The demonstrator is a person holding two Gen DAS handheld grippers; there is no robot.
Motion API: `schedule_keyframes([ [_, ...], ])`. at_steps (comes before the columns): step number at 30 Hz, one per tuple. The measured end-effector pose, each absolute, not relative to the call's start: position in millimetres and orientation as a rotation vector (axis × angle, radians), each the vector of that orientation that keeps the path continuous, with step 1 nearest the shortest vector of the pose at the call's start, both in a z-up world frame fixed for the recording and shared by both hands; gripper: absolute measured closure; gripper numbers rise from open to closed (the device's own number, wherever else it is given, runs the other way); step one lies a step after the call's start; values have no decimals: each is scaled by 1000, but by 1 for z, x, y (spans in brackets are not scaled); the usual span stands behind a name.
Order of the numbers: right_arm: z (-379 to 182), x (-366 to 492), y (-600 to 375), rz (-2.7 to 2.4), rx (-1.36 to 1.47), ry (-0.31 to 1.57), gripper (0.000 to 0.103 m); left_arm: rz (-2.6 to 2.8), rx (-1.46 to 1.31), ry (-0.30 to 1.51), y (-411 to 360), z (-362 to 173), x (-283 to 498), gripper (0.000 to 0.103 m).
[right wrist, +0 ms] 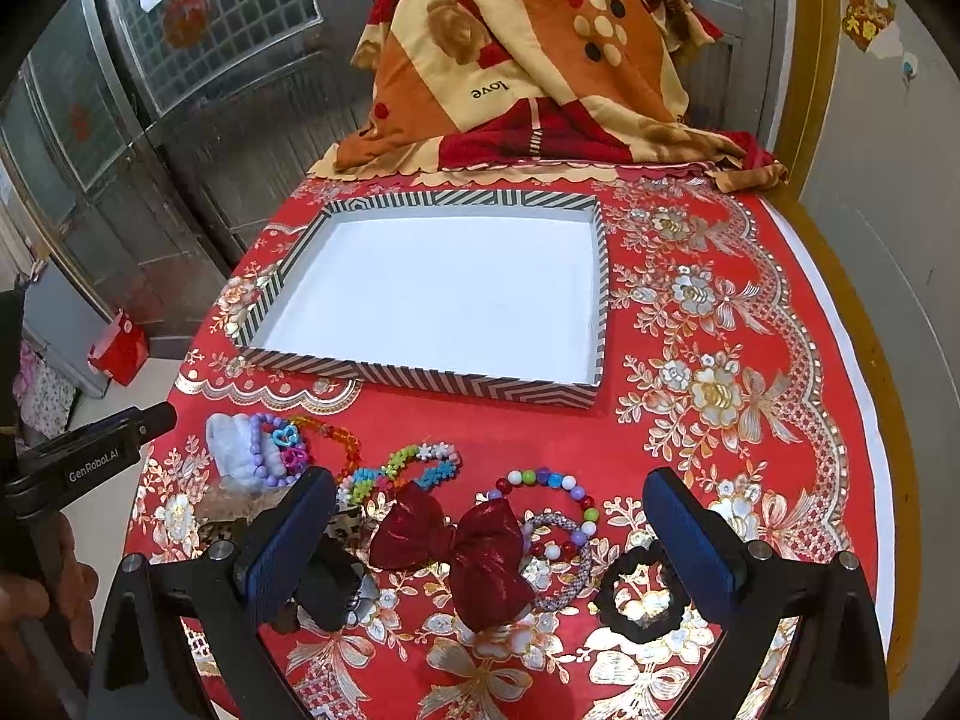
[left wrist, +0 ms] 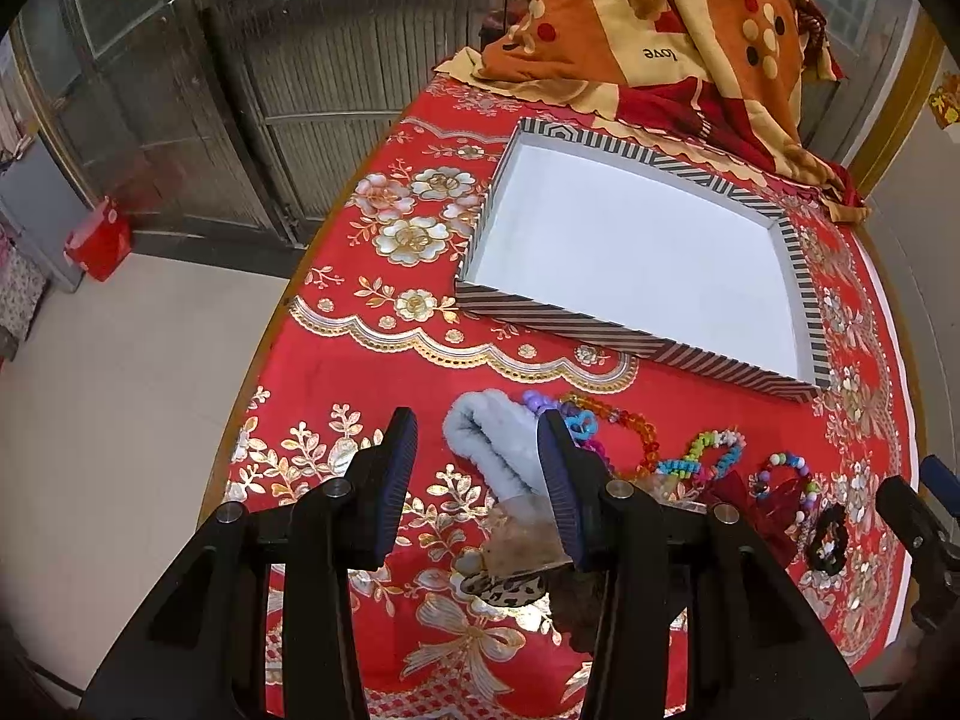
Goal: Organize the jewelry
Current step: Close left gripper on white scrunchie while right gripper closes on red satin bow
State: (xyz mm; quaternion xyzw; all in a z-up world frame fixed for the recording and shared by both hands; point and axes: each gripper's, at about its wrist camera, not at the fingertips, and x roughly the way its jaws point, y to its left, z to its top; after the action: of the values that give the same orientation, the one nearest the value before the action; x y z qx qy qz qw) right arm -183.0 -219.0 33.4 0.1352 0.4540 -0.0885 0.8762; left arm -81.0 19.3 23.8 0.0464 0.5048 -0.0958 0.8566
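Both claws, my left gripper [left wrist: 477, 480] and right gripper [right wrist: 489, 531], hang spread and empty above jewelry crowded along the table's near edge; the tray [right wrist: 420, 375] sits mid-table. I risk snagging tangled bracelets [right wrist: 384, 474].

Left gripper [left wrist: 477, 468] occupies the lower centre of the frame, jaws parted with nothing between the pads, above a red floral tablecloth [left wrist: 336, 360]. A striped shallow box [left wrist: 636, 348] with a bare white interior sits right of centre; below it, in a row, lie a pale fluffy scrunchie [left wrist: 486, 444], beaded bracelets [left wrist: 708, 456], a dark red bow [left wrist: 774, 492] and a black scrunchie [left wrist: 828, 540]. A leopard-print clip [left wrist: 504, 588] lies at lower centre, and a patterned quilt [left wrist: 660, 18] is heaped at the upper right.
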Motion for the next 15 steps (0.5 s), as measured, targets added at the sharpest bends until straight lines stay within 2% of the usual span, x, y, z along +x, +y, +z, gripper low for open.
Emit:
schedule_keyframes([
  [15, 36, -186, -219, -189, 282, 953, 1, -243, 114, 1064, 17, 31, -96, 62],
])
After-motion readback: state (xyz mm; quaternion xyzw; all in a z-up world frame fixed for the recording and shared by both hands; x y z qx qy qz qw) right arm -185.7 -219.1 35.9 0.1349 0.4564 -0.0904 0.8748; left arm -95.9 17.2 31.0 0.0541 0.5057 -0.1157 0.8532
